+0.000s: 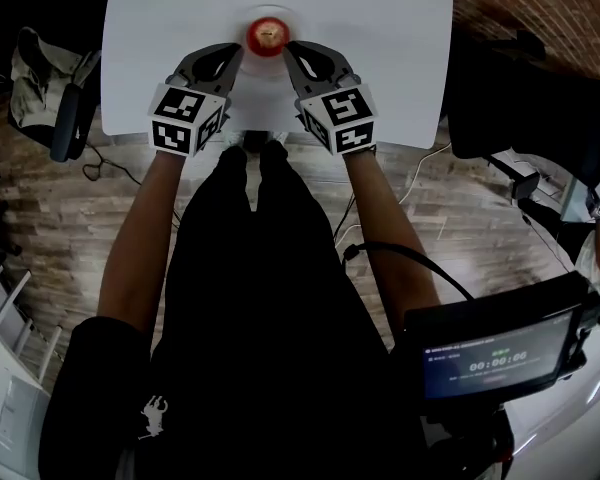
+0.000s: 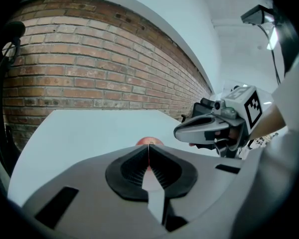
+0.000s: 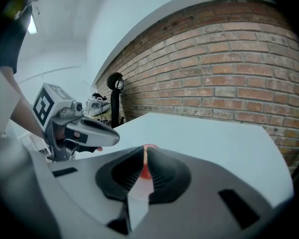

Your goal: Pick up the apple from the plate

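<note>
Top centre of the frame, the apple (image 1: 267,34) sits on its plate (image 1: 270,68) as I flank it with left gripper (image 1: 237,51) and right gripper (image 1: 291,48), the 2 pairs of jaws pressed together and empty, lining up a grab.

Open tabletop (image 1: 380,48) — apple (image 1: 267,34) centre, brick wall (image 2: 89,59) beyond

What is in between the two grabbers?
The red apple sits between the tips of the left gripper and the right gripper, on the white table. The head view shows it.
</note>
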The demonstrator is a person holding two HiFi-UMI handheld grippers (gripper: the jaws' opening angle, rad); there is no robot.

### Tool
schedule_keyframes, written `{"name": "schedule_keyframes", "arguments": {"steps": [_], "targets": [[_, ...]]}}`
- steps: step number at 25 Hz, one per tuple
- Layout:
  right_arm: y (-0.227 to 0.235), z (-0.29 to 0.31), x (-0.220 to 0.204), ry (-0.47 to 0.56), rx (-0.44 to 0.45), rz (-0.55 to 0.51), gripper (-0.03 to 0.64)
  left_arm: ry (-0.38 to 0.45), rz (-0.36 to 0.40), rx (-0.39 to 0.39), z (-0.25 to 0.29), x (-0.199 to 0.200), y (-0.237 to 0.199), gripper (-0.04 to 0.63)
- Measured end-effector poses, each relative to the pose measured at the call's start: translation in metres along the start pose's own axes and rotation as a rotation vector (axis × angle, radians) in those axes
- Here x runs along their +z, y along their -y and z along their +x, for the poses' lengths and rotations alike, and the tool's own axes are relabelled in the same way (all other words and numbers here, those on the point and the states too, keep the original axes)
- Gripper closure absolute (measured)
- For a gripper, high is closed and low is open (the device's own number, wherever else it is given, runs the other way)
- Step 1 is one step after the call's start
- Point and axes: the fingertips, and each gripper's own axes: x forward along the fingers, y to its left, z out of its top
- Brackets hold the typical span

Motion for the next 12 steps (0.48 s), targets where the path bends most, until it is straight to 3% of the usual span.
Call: {"name": "schedule_keyframes", "arguments": {"steps": [6, 12], "targets": [[0.003, 0.008, -0.016, -0.029, -0.016, -0.011, 0.591, -0.031, 0.019, -0.031, 0.005, -0.013, 0.003, 0.588], [0.004, 0.014, -0.025, -0.042, -0.003, -0.011, 0.485, -0.053, 0.045, -0.044, 0.007, -0.019, 0.002, 0.588]]}}
